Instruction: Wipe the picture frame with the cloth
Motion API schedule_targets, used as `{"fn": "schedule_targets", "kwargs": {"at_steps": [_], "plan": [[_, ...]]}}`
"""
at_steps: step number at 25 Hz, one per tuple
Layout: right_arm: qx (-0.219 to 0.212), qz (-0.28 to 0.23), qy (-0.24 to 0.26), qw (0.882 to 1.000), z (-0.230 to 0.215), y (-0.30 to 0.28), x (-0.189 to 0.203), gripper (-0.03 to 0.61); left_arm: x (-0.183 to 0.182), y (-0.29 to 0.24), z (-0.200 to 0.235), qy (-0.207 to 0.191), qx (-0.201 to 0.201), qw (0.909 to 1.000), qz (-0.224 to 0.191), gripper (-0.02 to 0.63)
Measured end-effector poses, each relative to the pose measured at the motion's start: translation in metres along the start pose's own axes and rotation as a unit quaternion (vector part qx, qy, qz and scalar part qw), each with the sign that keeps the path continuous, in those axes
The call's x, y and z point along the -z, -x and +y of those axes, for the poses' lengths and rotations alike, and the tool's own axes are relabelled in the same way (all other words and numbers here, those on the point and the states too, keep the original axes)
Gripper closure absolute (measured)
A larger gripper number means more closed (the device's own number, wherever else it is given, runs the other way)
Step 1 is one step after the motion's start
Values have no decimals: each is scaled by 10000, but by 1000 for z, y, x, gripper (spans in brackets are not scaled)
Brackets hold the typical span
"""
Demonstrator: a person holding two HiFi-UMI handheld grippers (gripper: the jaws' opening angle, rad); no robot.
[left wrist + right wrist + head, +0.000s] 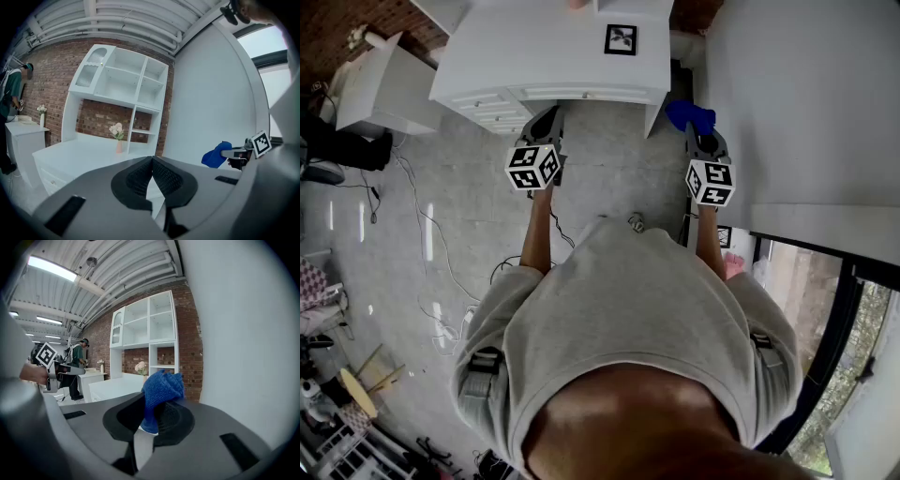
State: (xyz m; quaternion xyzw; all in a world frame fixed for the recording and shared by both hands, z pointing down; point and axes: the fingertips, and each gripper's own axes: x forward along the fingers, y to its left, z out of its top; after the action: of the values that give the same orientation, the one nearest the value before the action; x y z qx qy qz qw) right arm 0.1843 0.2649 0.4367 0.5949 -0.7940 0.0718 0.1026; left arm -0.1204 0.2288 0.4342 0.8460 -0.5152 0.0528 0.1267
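Note:
A blue cloth [159, 389] bunches up between the jaws of my right gripper [151, 409], which is shut on it. In the head view the cloth [689, 114] sticks out ahead of the right gripper [701, 133], close to the white wall. My left gripper [152, 163] is shut with nothing in it, its ribbed pads meeting. It hangs in front of the white desk [534, 56], as the left gripper [547, 120] in the head view shows. A small black-edged square [621, 39] sits on the desk top; whether it is the picture frame I cannot tell.
The desk carries a white shelf unit [122, 84] and a pink vase of flowers [117, 137], against a brick wall. A white wall [806, 94] runs along the right. A low white cabinet [380, 89] stands at the left, cables [431, 272] trail on the floor, and a person [11, 93] stands far left.

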Motion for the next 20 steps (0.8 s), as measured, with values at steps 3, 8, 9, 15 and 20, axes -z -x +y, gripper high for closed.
{"fn": "schedule_targets", "kwargs": {"at_steps": [3,8,9,15,20], "plan": [[-6,-1,15,10000,-2,4,1,523,2,3,-3,-2,-19,10000,4,598],[-30,21,26,10000,-3,10,4,523,4,8,-9,-5,-47,10000,3,598],[-40,21,27,10000,-4,11,4,523,4,8,-10,-4,-54,10000,6,598],[-128,-29,-19,9999,-8,13,3,523,6,10,-18,11,-97,9999,26,598],[-222,-26,26,9997,-16,10,6,523,12,5,-26,18,-164,9999,50,598]]}}
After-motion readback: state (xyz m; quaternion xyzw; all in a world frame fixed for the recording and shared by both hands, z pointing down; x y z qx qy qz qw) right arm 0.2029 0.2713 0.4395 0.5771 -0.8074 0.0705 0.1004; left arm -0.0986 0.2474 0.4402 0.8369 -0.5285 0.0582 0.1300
